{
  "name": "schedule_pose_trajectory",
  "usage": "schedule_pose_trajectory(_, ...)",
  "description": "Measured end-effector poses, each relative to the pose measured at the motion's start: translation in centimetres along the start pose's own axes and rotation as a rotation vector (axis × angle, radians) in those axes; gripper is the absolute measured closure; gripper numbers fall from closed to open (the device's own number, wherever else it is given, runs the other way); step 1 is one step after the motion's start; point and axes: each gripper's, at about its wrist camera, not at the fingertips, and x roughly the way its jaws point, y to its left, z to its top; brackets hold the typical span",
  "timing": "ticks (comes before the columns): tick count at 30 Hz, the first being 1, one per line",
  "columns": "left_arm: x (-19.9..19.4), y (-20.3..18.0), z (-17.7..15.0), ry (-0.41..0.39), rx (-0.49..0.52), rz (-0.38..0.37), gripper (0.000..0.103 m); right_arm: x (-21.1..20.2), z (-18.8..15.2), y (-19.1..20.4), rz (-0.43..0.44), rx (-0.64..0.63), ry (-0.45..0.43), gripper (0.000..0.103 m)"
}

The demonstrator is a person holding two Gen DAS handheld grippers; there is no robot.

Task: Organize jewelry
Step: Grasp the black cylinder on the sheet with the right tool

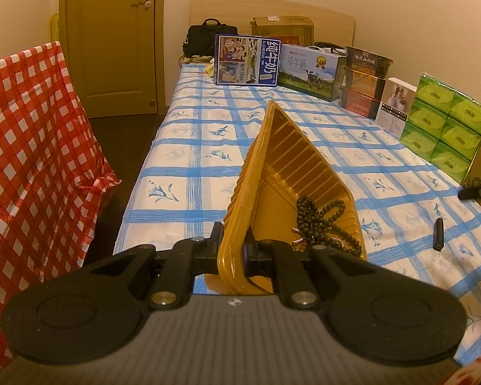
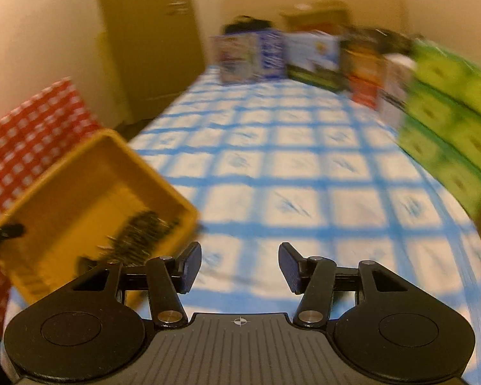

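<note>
Left gripper (image 1: pixel 233 250) pinches the yellow tray (image 1: pixel 282 160) rim, tilted; bead necklace (image 1: pixel 324 224) pooled at its 5 o'clock corner. Right gripper (image 2: pixel 239 268) half-wide, empty. Beads look light, limp, slippery: grab the bunched strands.

I see the beads (image 1: pixel 324 224) lying in the tray (image 1: pixel 272 160), which stands tilted on the table (image 1: pixel 189 173). Boxes (image 1: pixel 308 67) line its far right edge.
</note>
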Motion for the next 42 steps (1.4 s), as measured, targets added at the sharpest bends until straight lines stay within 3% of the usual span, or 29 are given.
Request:
schedule_pose_trajectory(6,0.1,0.3,0.2,0.003,0.004,0.003,0.094,-0.8,-3.5,-3.2,-0.072,0.120,0.008,0.049)
schedule_pose_trajectory(17,0.1,0.3,0.3,0.004,0.007,0.004,0.094,0.3,-7.7,-4.4,-0.173,0.254,0.031,0.049)
schedule_pose_trajectory(30,0.0,0.6,0.2,0.010,-0.009,0.004,0.094,3.4,-7.0,-5.8,-0.204,0.316,0.038,0.050)
schedule_pose_trajectory(35,0.1,1.6,-0.2,0.026,-0.034,0.007,0.094,3.3,-6.6,-6.9,-0.270,0.368,-0.002,0.050)
schedule_pose_trajectory(42,0.1,1.8,-0.3,0.025,-0.033,0.008,0.094,4.8,-5.7,-6.2,-0.219,0.339,0.009,0.050)
